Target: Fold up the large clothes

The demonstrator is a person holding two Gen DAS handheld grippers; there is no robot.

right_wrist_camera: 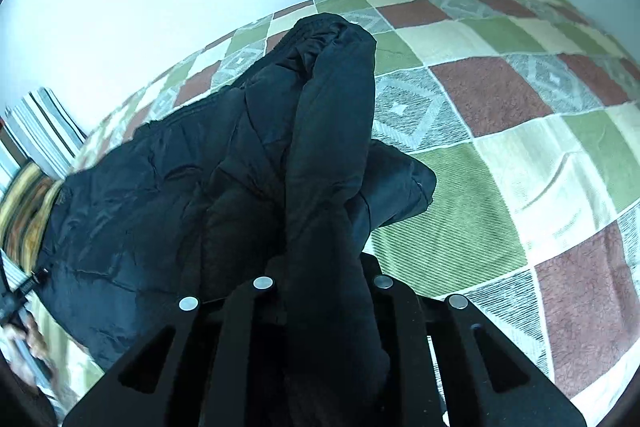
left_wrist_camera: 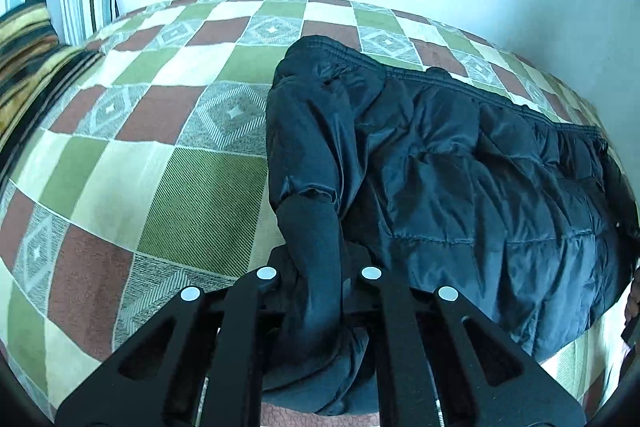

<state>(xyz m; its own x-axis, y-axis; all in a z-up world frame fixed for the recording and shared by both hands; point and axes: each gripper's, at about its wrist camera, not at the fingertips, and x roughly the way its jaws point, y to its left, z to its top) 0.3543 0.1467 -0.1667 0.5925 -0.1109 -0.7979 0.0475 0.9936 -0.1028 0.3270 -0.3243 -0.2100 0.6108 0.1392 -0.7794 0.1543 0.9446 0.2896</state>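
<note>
On checkered green-brown-cream bedspread (left_wrist_camera: 160,187), both black two-finger grippers, left (left_wrist_camera: 316,267) and right (right_wrist_camera: 324,279), clench slippery dark quilted puffer jacket (left_wrist_camera: 460,155); smooth fabric may slip out mid-fold.

Left gripper (left_wrist_camera: 316,263): matte black, flat angular plates. Four bars fan toward the lens, each tipped with a round silvery-white rivet. The two outer plates carry elongated wedge-shaped cut-outs. Finger tips largely hidden.

Right gripper (right_wrist_camera: 322,271): same build, black plates, four round silver rivets, wedge-shaped cut-outs in the outer plates, a small round hole near the right rivet.

Hand (right_wrist_camera: 34,345): blurred at the lower left edge of the right wrist view, brownish skin, fingers only roughly visible.

A sliver of brownish skin also shows at the far right edge of the left wrist view.
</note>
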